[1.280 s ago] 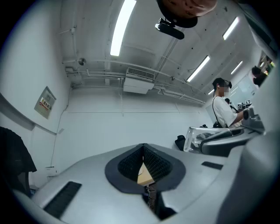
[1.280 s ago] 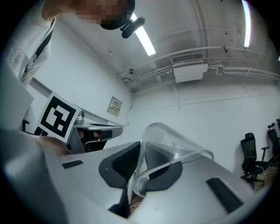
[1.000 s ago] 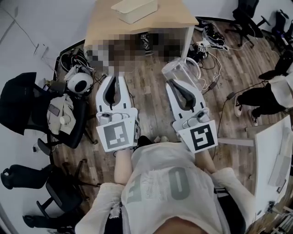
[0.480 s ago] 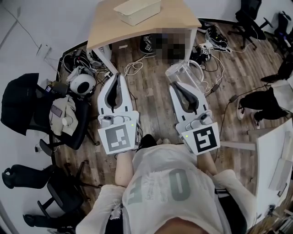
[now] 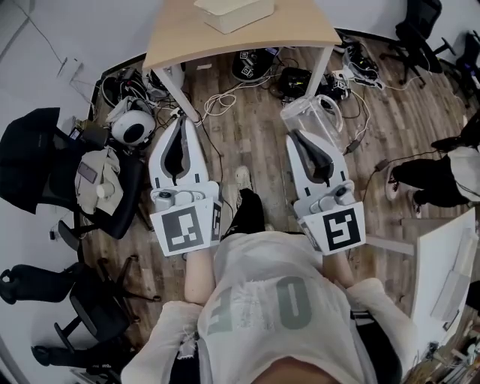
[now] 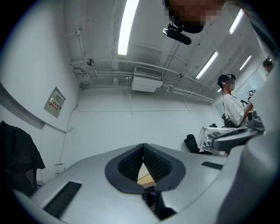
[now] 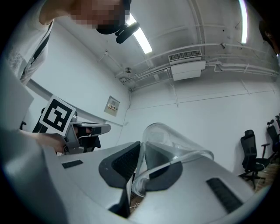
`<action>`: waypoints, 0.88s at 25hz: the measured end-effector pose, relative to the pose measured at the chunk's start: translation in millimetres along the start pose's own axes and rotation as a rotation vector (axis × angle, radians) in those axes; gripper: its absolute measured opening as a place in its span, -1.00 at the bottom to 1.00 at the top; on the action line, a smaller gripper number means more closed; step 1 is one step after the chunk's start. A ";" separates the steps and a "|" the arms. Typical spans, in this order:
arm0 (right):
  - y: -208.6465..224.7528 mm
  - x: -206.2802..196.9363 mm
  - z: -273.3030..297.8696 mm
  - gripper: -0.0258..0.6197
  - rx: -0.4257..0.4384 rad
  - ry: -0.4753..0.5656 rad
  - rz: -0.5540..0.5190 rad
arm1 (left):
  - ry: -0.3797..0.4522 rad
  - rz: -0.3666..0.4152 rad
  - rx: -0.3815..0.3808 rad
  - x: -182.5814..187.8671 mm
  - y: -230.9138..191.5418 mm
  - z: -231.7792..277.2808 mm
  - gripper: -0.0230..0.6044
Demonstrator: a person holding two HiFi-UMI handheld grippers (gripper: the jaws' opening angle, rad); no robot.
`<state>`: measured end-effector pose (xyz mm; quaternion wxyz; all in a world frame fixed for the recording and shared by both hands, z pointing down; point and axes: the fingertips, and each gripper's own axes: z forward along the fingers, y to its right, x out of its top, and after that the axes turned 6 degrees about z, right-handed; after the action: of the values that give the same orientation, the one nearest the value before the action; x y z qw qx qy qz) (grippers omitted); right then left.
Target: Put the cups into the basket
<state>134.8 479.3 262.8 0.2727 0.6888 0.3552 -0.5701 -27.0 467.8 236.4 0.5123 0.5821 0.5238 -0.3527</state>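
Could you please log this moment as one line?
left gripper: shut, empty | right gripper: shut on clear cup | basket: on table ahead

Clear cup (image 5: 309,112) — cream basket (image 5: 235,11), tan table (image 5: 300,26), brown wood-plank floor (image 5: 255,142).

a wooden bench (image 5: 180,37) stands at twelve o'clock, with cables (image 5: 225,101) tangled on the floor (image 5: 255,142) beneath it. a black chair (image 5: 37,161) sits at nine o'clock and a person's legs (image 5: 435,171) at three.
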 end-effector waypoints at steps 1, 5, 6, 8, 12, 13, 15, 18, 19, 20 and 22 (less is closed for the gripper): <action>1.8 -0.4 6.0 -0.85 -0.006 0.001 -0.005 | 0.004 -0.009 -0.008 -4.0 -1.6 8.4 -0.90; 12.8 -4.8 30.6 -0.85 -0.027 -0.016 -0.014 | 0.030 -0.046 -0.046 -12.4 -0.9 48.0 -0.90; 17.6 -5.8 36.8 -0.85 -0.026 -0.020 -0.023 | 0.044 -0.050 -0.052 -10.8 -0.3 58.4 -0.90; 26.8 -7.8 51.3 -0.85 -0.026 -0.025 -0.040 | 0.074 -0.056 -0.060 -7.8 -1.8 79.5 -0.90; 44.5 -12.1 89.9 -0.85 -0.036 -0.032 -0.058 | 0.093 -0.067 -0.072 -13.6 -12.1 120.2 -0.90; 48.7 -12.0 102.0 -0.85 -0.039 -0.032 -0.054 | 0.090 -0.067 -0.076 -15.5 -16.0 129.9 -0.90; 55.2 -10.0 126.8 -0.85 -0.040 -0.028 -0.049 | 0.086 -0.071 -0.079 -18.3 -26.3 149.0 -0.90; 64.6 -8.0 162.0 -0.85 -0.035 -0.023 -0.066 | 0.086 -0.079 -0.068 -24.8 -44.6 179.3 -0.90; 68.6 -8.7 173.7 -0.85 -0.035 -0.022 -0.074 | 0.085 -0.082 -0.066 -28.3 -50.4 190.1 -0.90; 72.8 -9.9 185.7 -0.85 -0.035 -0.022 -0.083 | 0.082 -0.085 -0.066 -32.6 -55.9 201.2 -0.90; 79.3 -13.7 210.0 -0.85 -0.034 -0.030 -0.078 | 0.072 -0.097 -0.069 -42.6 -66.7 223.8 -0.90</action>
<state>72.6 265.4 231.6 0.2672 0.6611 0.3873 -0.5844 -72.2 236.1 211.0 0.4953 0.5502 0.5813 -0.3377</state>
